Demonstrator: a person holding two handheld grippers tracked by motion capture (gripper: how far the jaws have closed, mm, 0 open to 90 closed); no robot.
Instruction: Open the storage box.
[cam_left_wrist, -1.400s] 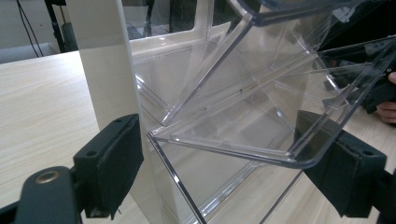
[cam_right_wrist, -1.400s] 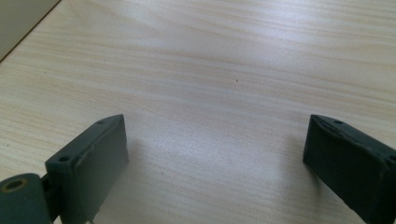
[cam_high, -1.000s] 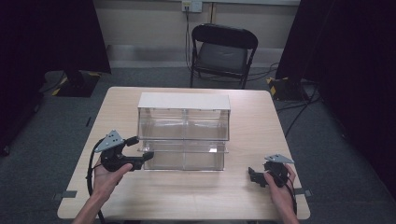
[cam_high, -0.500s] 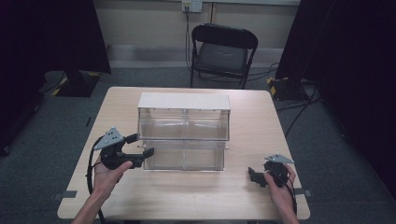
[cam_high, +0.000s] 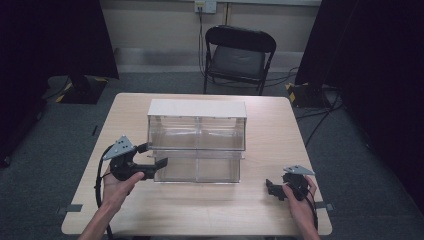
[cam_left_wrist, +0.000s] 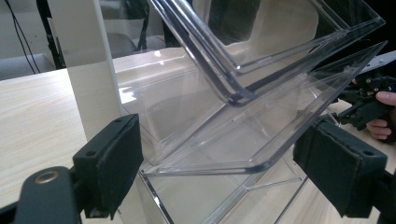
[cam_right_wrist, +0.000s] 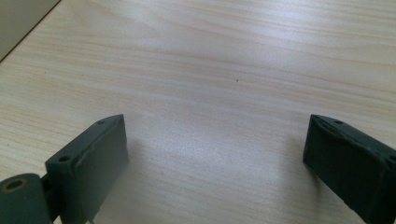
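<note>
I see the clear two-tier bin (cam_high: 196, 142) standing mid-worktop (cam_high: 250, 210). My left tongs (cam_high: 152, 162) sit spread wide at its lower left corner, the bottom tray's edge (cam_left_wrist: 219, 163) between the jaws, untouched by either pad. My right tongs (cam_high: 272, 187) rest released over bare wood, well apart from the bin.

a lab: black curtains (cam_high: 50, 40), lone table (cam_high: 280, 125), folding chair (cam_high: 239, 55).
</note>
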